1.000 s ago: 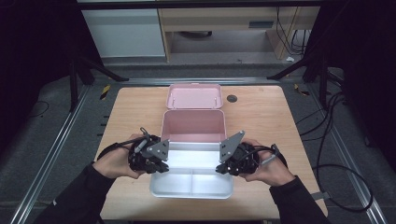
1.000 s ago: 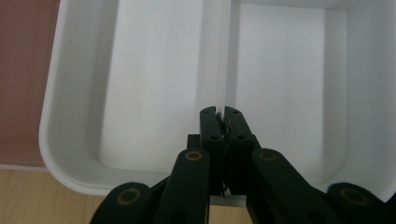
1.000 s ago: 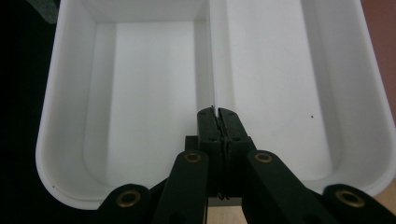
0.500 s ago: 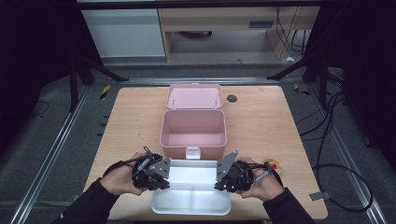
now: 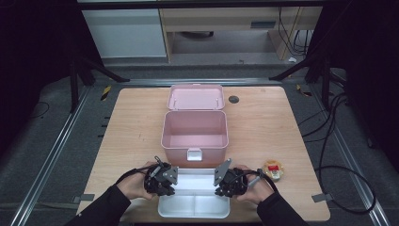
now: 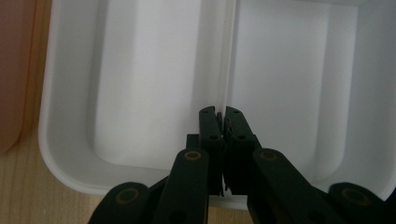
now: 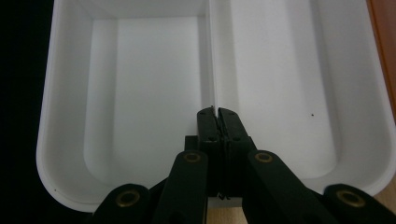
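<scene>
A white tray [image 5: 194,207] with two compartments lies level between my grippers, just in front of the open pink box [image 5: 195,129]. The left gripper [image 5: 173,181] grips the tray's left end, and the right gripper [image 5: 217,181] its right end. In the left gripper view, the black jaws [image 6: 219,114] stand pressed together on the thin middle divider of the tray [image 6: 140,93]. The right gripper view is alike, with its jaws [image 7: 217,114] pinched on the divider of the tray [image 7: 149,93]. Both compartments are empty. Whether the tray rests on the table I cannot tell.
The pink box's lid [image 5: 196,98] lies flat behind it, and a white latch [image 5: 194,154] hangs on its front wall. A small round orange and yellow thing [image 5: 273,170] sits right of my right hand. A dark round spot [image 5: 234,99] marks the wooden table [image 5: 263,127].
Both hands have come down and toward the person with the tray between them, from over the pink box's front to the table's near edge. The small round thing has come into sight.
</scene>
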`<state>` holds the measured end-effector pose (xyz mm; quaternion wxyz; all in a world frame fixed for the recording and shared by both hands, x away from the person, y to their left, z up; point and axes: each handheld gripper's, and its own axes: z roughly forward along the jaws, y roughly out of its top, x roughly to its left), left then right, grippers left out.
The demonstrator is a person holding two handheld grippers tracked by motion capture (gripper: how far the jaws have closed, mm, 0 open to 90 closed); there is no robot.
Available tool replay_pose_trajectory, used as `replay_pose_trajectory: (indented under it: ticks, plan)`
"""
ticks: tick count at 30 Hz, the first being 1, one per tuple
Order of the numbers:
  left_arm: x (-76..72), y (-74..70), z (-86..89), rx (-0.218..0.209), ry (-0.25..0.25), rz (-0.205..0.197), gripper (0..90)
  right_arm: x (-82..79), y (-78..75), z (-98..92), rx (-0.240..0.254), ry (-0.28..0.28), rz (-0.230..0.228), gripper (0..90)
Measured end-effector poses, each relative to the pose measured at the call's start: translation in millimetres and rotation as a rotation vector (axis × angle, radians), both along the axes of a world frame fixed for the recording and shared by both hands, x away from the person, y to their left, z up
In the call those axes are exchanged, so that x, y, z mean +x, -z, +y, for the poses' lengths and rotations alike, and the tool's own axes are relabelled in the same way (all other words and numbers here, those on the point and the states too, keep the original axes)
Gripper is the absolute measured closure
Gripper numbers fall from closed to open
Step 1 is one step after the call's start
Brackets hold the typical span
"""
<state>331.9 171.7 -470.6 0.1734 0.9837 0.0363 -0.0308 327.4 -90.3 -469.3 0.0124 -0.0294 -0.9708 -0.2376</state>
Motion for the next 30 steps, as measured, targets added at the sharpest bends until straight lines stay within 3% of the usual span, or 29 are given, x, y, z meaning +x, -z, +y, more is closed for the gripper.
replay_pose_trajectory:
  ticks: [7, 11, 12, 13, 15, 17, 18, 20, 21, 22, 23, 24, 25, 26, 27, 28, 29, 30]
  plan:
    - [-0.5, 2.4, -1.2, -0.001, -0.009, -0.01, 86.6, -0.6, 8.4, 2.3, -0.031, 0.008, -0.02, 88.4]
    - [-0.8, 1.3, 1.8, -0.048, -0.052, -0.007, 73.7, -1.5, 8.9, 1.0, -0.014, 0.03, -0.016, 84.5]
    - [-0.7, -0.1, 4.1, -0.065, -0.065, -0.006, 73.7, -1.4, 8.4, 0.0, 0.015, 0.047, -0.021, 78.2]
    - [-1.6, -4.0, 9.8, -0.097, -0.093, -0.028, 67.8, -1.8, 5.2, -3.6, 0.067, 0.11, -0.007, 68.9]
    - [-2.7, -9.4, 17.1, -0.134, -0.133, -0.043, 61.3, -1.7, 0.0, -9.1, 0.126, 0.168, -0.022, 61.0]
    - [-3.7, -14.0, 25.2, -0.18, -0.189, -0.07, 51.5, -0.2, -4.5, -15.3, 0.159, 0.221, -0.045, 51.1]
    - [-3.7, -14.0, 25.2, -0.18, -0.189, -0.07, 46.1, -0.2, -4.5, -15.3, 0.159, 0.221, -0.045, 51.1]
    - [-1.3, -18.4, 39.3, -0.235, -0.286, -0.102, 36.3, 4.7, -9.8, -28.7, 0.2, 0.339, -0.074, 41.4]
    - [0.3, -18.5, 44.6, -0.259, -0.331, -0.101, 33.0, 6.4, -10.7, -33.5, 0.208, 0.376, -0.083, 39.1]
    - [0.3, -18.5, 44.6, -0.259, -0.331, -0.101, 30.9, 6.4, -10.7, -33.5, 0.208, 0.376, -0.083, 39.1]
    - [2.0, -18.6, 50.1, -0.277, -0.368, -0.102, 30.9, 8.0, -11.0, -39.1, 0.214, 0.406, -0.09, 38.2]
    - [4.1, -17.6, 60.2, -0.32, -0.45, -0.112, 27.4, 11.0, -11.6, -50.9, 0.22, 0.479, -0.108, 34.2]
    - [4.8, -17.3, 65.2, -0.337, -0.483, -0.121, 25.3, 12.6, -11.8, -57.4, 0.218, 0.511, -0.115, 32.9]
    - [4.8, -17.3, 65.2, -0.337, -0.483, -0.121, 23.0, 12.6, -11.8, -57.4, 0.218, 0.511, -0.115, 32.9]
    - [5.3, -17.0, 70.2, -0.348, -0.517, -0.131, 22.2, 16.5, -12.5, -70.4, 0.217, 0.584, -0.122, 30.4]
    - [5.9, -16.3, 75.1, -0.363, -0.554, -0.139, 22.2, 16.5, -12.5, -70.4, 0.217, 0.584, -0.122, 30.4]
    - [7.8, -14.5, 83.4, -0.371, -0.621, -0.176, 19.8, 20.7, -12.9, -83.9, 0.207, 0.658, -0.136, 28.9]
    - [9.0, -14.0, 86.5, -0.364, -0.643, -0.192, 19.9, 22.1, -13.1, -90.1, 0.196, 0.687, -0.153, 29.1]
